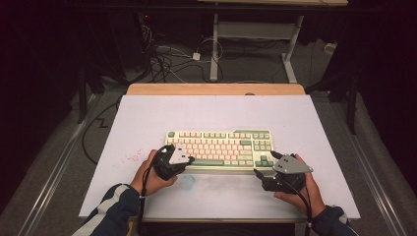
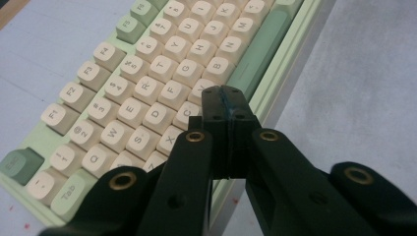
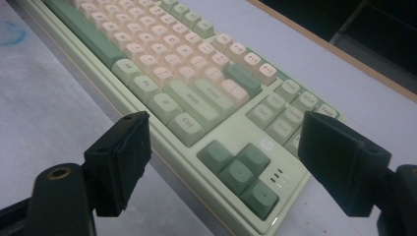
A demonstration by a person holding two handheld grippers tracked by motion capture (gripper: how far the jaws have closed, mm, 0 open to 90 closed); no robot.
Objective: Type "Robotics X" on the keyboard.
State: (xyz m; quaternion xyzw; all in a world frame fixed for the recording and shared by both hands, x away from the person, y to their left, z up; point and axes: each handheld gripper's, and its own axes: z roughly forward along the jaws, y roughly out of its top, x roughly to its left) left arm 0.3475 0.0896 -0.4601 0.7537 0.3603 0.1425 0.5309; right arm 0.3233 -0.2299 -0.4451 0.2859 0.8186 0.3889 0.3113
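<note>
Left tongs (image 2: 227, 101): jaws pressed together, nothing betw. them, tips over the bottom letter row near the space bar.
Right tongs (image 3: 223, 162): jaws wide, nothing held, arrow keys betw. them.
Keyboard: pale-green plastic keyboard w/ cream keys (image 1: 220, 147), flat on white counter (image 1: 147, 118), just ahead of both tongs.

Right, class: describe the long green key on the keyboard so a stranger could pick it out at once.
Start at the white table and find the pale green keyboard on it. Along the keyboard's near edge lies the space bar, just beyond the shut left gripper. It is one long, darker green bar with no lettering, unlike the small cream letter keys beside it.
</note>
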